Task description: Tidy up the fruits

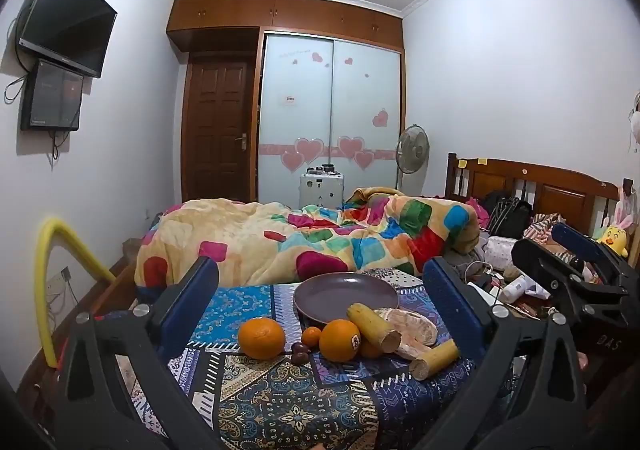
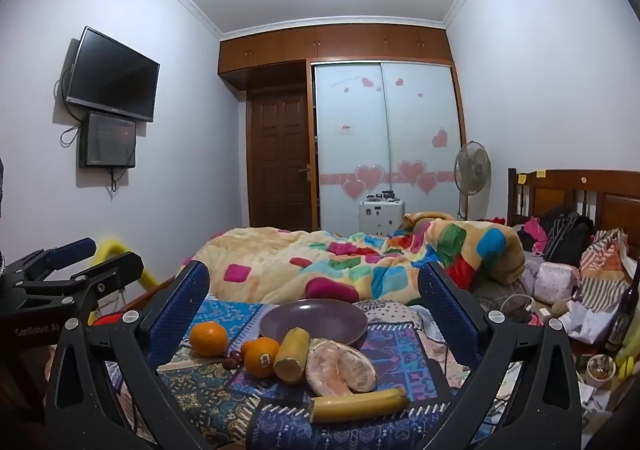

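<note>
Plate (image 1: pixel 344 292) dull purple. Two oranges (image 1: pixel 262 337) and a small one (image 1: pixel 311 336) orange; the middle orange (image 1: pixel 339 340) has a dark sticker. Banana halves (image 2: pixel 358 404) yellow, cut ends tan. Peeled citrus (image 2: pixel 340 368) pale pink, pomelo maybe. Small dark red fruits (image 1: pixel 300 353), too small to name. Bench cloth (image 1: pixel 280 402) blue/navy patchwork, paisley and geometric prints. Blanket (image 1: pixel 280 238) cream with multicoloured blocks. Left claw (image 1: pixel 320 306) and right claw (image 2: pixel 314 308): black frames, blue pads.

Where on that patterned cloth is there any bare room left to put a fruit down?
The purple plate is empty. Bare cloth lies in front of the oranges. Between plate and near banana it is crowded.
</note>
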{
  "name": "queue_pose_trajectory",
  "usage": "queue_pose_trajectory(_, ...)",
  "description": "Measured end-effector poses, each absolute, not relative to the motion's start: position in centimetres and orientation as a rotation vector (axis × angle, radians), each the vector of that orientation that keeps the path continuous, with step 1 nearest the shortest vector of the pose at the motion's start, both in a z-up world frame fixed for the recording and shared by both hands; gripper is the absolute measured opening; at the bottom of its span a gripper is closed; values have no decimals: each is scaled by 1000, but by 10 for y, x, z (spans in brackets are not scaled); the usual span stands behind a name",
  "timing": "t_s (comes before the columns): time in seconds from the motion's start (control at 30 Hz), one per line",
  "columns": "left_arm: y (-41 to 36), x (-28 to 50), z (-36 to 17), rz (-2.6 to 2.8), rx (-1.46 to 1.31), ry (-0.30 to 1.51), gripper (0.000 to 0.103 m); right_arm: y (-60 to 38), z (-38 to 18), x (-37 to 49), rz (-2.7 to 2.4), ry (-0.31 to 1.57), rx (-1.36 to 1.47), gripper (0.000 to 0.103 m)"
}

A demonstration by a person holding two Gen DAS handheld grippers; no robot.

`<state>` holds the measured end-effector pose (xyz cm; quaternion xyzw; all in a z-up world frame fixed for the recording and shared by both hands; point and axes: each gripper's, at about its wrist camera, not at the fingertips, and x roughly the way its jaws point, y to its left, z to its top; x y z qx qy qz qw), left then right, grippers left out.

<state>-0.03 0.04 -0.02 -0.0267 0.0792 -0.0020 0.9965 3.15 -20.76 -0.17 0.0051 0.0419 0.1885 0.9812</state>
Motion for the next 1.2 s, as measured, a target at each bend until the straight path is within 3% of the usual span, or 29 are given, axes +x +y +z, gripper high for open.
queue_pose_trajectory(1.2, -6, -1, 5, -2, -38, 158, 103, -203, -5, 31, 384, 87, 23, 103)
